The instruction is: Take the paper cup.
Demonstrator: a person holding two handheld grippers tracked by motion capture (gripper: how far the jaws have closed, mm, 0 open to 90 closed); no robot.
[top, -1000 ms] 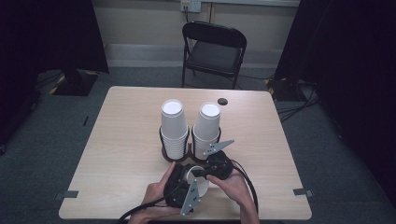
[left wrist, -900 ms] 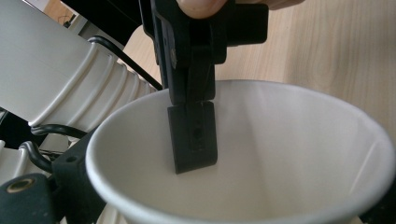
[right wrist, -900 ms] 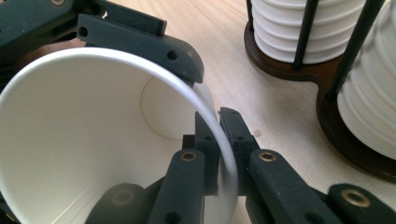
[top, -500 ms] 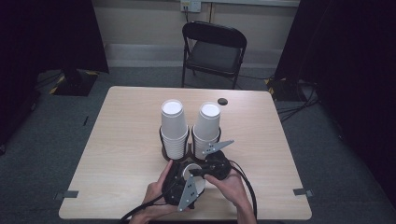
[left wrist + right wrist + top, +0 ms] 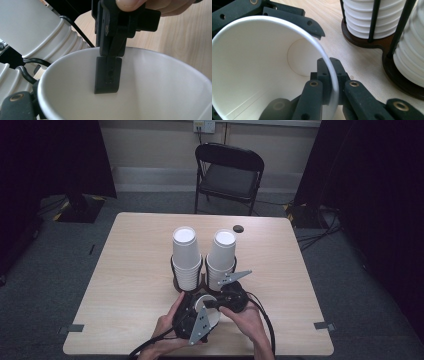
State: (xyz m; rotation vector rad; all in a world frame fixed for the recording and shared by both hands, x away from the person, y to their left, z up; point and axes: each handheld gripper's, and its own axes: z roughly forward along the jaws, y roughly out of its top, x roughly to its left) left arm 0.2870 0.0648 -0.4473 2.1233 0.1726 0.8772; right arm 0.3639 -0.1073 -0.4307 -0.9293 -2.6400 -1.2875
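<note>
Two tall stacks of white paper cups (image 5: pixel 185 255), upright side by side in a black wire holder (image 5: pixel 204 270) on a dark round base, at the middle of a pale wooden desk (image 5: pixel 125 285). Behind the desk, a black folding chair (image 5: pixel 227 175) on grey carpet. Near the desk's far edge, well apart from the stacks, a small black disc (image 5: pixel 238 228).

From above: both hands in from the near edge, just in front of the holder, with the left claw (image 5: pixel 196 306) and right claw (image 5: pixel 209 304) brought together around one loose paper cup (image 5: pixel 202 300), too crowded there to read either grip.

Closer, from the right gripper view: cup on its side, mouth toward the camera, round bottom visible deep inside. Right claw closed tight on the rim, one jaw inside the wall and one outside. Left claw's black jaws set wide around the outside of the same cup, the upper one lying along the wall near the rim. Holder base and ribbed cup rims just beside, to the right.

From the left gripper view: looking into the cup's mouth, the right claw's inner jaw flat against the inside wall, a fingertip (image 5: pixel 130 3) above it, the stacks leaning in at the left.

Against a second earlier: hands, cup and stacks all in the same places. Left claw's jaws just now closing further, cup between them.
</note>
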